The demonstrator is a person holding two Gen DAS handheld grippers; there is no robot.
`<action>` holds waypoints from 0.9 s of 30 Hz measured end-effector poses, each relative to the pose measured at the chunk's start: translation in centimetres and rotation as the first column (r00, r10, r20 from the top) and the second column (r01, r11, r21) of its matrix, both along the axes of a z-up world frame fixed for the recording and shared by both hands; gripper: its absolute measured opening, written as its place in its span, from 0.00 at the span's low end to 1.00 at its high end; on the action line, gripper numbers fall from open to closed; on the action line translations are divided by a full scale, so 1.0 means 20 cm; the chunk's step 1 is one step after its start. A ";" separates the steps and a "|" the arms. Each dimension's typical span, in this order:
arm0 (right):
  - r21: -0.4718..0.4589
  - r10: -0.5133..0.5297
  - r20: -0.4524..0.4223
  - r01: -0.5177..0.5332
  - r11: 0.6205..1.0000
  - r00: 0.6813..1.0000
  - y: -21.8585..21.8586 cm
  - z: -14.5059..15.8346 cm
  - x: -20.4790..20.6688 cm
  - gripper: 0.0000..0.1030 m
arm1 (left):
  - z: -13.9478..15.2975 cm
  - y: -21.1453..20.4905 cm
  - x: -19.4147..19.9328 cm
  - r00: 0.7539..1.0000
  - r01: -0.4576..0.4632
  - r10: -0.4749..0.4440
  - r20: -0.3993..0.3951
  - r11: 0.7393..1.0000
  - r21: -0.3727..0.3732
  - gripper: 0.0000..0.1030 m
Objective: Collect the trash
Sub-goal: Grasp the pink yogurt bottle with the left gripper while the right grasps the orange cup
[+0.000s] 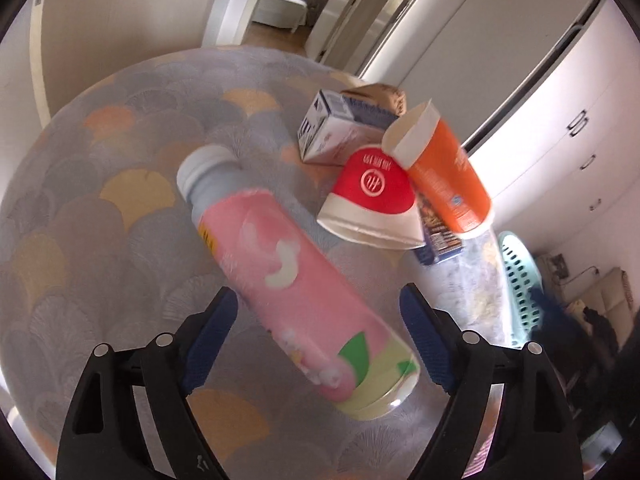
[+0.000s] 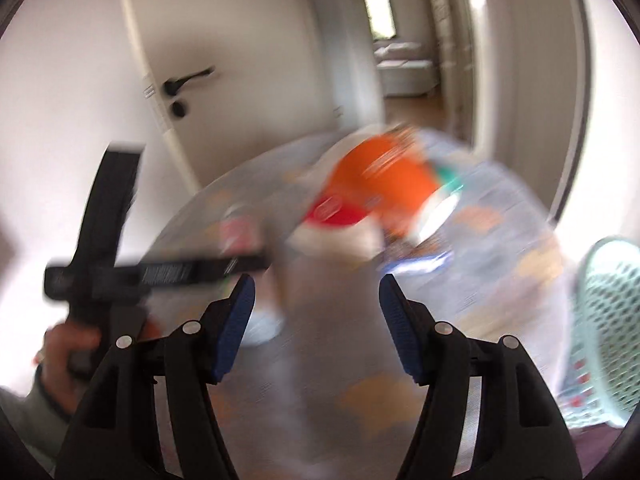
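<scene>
A pink plastic bottle [image 1: 296, 276] with a white cap lies on the round patterned table [image 1: 120, 184]. My left gripper [image 1: 320, 344] is open, its blue pads on either side of the bottle's lower half, not touching it. Behind lie a flattened red cup [image 1: 372, 200], an orange cup [image 1: 444, 172], a white-blue carton [image 1: 340, 132] and a dark wrapper [image 1: 438, 236]. My right gripper [image 2: 316, 328] is open and empty above the table; its view is blurred, showing the orange cup [image 2: 384, 176] and red cup [image 2: 332, 212] ahead.
A mint laundry basket [image 2: 608, 320] stands to the right of the table, also in the left wrist view [image 1: 520, 284]. The left hand-held gripper [image 2: 108, 240] shows at the left of the right wrist view. White door, wardrobes and hallway lie behind.
</scene>
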State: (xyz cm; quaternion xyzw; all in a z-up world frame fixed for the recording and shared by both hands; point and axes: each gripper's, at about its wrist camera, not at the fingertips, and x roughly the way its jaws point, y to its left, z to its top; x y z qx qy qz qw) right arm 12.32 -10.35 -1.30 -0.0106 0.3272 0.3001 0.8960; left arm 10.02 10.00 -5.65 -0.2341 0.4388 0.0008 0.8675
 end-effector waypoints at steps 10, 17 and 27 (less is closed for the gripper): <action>-0.057 0.024 -0.019 -0.025 0.998 1.000 0.04 -0.05 0.47 0.78 | -0.01 -0.01 0.02 0.998 0.056 -0.055 -0.042 0.998 0.036 0.54; -0.180 0.103 -0.024 -0.106 0.978 0.994 0.20 -0.07 0.53 0.85 | 0.00 0.13 0.02 0.990 0.128 -0.126 -0.066 0.991 0.034 0.49; -0.235 0.086 -0.026 -0.090 0.968 0.996 0.28 -0.11 0.44 0.65 | -0.01 0.07 0.05 0.984 0.171 -0.162 -0.079 0.978 0.118 0.49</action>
